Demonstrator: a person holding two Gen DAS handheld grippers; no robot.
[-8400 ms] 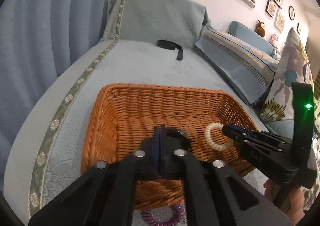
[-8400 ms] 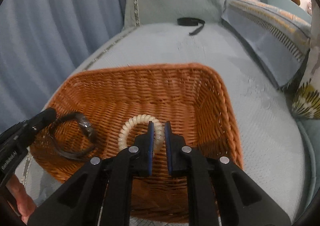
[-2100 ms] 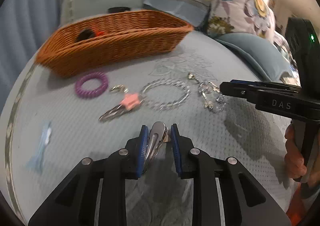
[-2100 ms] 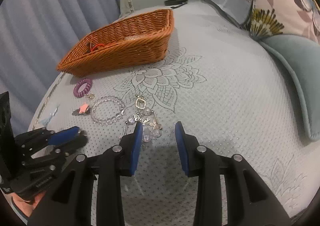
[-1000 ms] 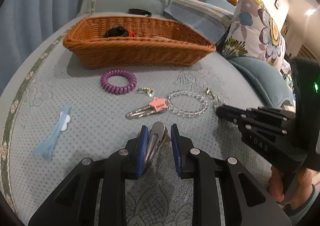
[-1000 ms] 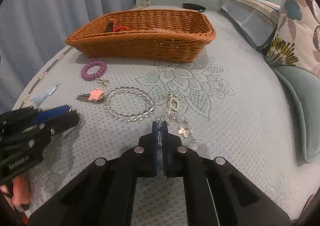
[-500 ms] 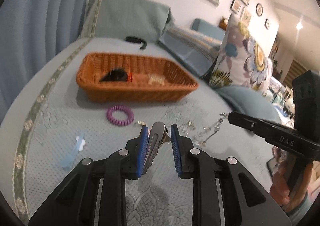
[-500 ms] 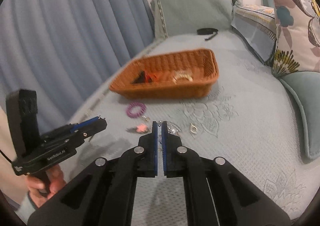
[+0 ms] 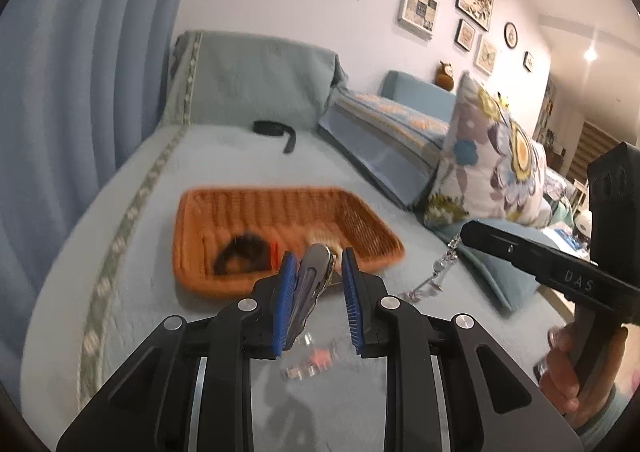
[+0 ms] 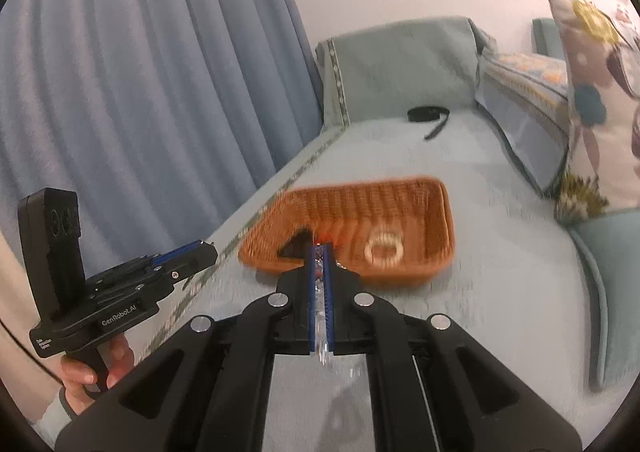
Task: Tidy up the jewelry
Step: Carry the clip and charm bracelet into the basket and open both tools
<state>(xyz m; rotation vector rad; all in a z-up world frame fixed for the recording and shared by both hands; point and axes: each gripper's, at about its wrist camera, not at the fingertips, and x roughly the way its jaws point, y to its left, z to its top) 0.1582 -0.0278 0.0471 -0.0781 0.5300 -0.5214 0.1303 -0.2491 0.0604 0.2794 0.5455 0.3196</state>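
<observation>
Both claws up over the bed, pointed at wicker basket – carry step by the look of it.

Left claw: narrow gap, silver hair clip pinched btwn blue pads, leaning on the left pad, right pad seemingly clear of it. Risk: clip sat skewed, not squarely clamped – could've pivoted or slid out on a jerk & dropped short of basket. Smooth metal, prob slippery.

Right claw: jaws closed tight on beaded charm chain, most of it dangling free below tip in left view; clear beads also poking out rear of jaws in right view. Risks: chain swinging, snagging on basket rim or on left claw; thin chain could've crept out of a flat pinch. Release too early – landed on cover beside basket. Both frames motion-blurred, so fast carry made swing worse.

Basket already w/ dark band, red bit, cream coil tie – chain could've tangled w/ these on drop. Pink star clip & clear beads left on bed near cam, blurred; not yet collected.

Writing: "DAS" on right claw body; "GenRobot.AI" on left claw body; small white label below it, unreadable. Wall frames – no legible text.
</observation>
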